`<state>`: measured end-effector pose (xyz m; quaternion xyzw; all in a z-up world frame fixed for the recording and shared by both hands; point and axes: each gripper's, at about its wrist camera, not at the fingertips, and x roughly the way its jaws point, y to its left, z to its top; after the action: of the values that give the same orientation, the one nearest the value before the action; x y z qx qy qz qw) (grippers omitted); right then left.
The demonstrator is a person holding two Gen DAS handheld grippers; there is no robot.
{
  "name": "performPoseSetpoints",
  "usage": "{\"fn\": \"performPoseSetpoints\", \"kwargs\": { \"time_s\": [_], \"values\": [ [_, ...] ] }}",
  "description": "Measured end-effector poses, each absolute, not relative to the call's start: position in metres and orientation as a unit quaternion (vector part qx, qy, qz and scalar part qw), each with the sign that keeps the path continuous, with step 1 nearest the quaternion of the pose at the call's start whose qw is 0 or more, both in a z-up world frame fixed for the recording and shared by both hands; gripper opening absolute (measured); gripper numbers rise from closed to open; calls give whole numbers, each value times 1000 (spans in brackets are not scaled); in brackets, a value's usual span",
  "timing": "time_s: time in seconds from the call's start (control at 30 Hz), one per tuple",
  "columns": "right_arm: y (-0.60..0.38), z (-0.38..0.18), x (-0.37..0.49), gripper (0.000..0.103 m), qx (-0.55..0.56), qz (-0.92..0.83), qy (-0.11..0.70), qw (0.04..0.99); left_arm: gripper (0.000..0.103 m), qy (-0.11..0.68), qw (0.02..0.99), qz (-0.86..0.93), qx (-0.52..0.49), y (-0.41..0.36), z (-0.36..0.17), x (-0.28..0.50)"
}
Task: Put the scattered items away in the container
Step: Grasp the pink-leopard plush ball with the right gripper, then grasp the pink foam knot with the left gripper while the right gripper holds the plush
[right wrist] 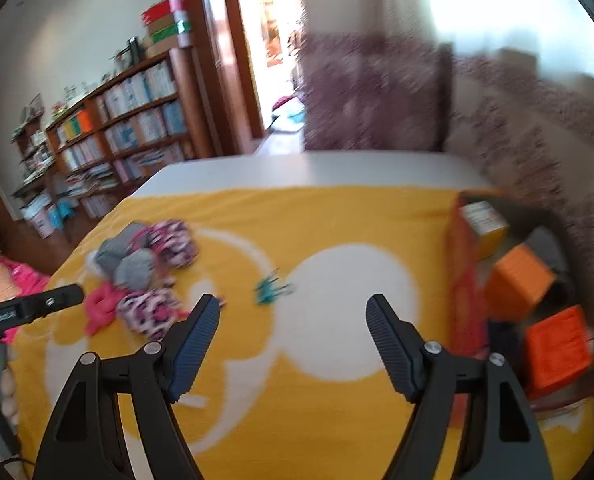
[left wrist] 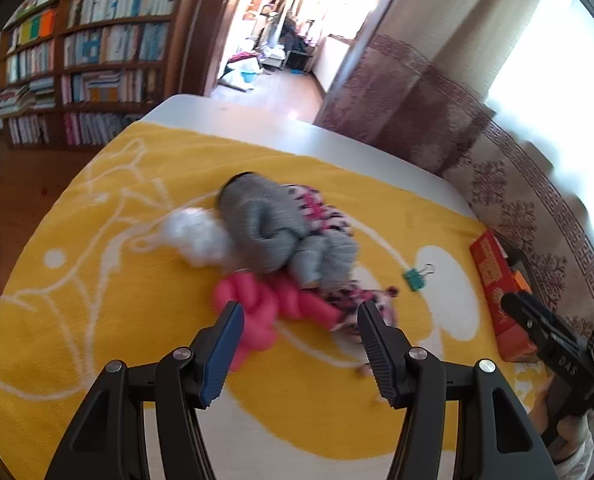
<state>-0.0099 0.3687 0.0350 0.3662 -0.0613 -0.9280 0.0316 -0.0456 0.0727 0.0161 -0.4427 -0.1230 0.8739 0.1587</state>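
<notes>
A pile of socks lies on the yellow blanket (left wrist: 137,320): a grey pair (left wrist: 265,228), a pink one (left wrist: 257,304), a patterned pink-and-white one (left wrist: 329,216) and a white bundle (left wrist: 197,236). A teal binder clip (left wrist: 417,278) lies to their right. My left gripper (left wrist: 299,312) is open and empty, just in front of the pink sock. My right gripper (right wrist: 293,308) is open and empty over the blanket, right of the clip (right wrist: 269,290). The red-orange container (right wrist: 463,280) stands at the right edge, holding orange boxes (right wrist: 519,284).
The container also shows in the left wrist view (left wrist: 497,280), with the right gripper's body beside it. The white table (right wrist: 297,168) edge lies beyond the blanket. A patterned sofa (right wrist: 537,128) stands behind, bookshelves (left wrist: 97,60) at the left.
</notes>
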Motion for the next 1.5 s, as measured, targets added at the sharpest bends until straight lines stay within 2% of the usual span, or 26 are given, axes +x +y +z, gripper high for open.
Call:
{"fn": "performPoseSetpoints", "kwargs": {
  "time_s": [0.57, 0.9, 0.93, 0.97, 1.07, 1.5],
  "values": [
    [275, 10, -41, 79, 430, -893, -40, 126, 61, -149, 147, 862, -462, 42, -14, -49],
    [260, -16, -72, 79, 467, -869, -63, 154, 61, -147, 148, 853, -478, 40, -28, -55],
    [261, -19, -74, 77, 471, -865, -69, 155, 61, -146, 147, 853, -479, 41, -29, -55],
    [262, -23, -76, 67, 476, -863, -72, 153, 61, -146, 147, 852, -481, 41, -30, -55],
    [266, -26, -73, 45, 478, -865, -62, 143, 61, -144, 148, 852, -481, 43, -30, -55],
    [295, -6, -42, 44, 441, -884, -93, 122, 61, -92, 158, 855, -486, 70, -27, -58]
  ]
}}
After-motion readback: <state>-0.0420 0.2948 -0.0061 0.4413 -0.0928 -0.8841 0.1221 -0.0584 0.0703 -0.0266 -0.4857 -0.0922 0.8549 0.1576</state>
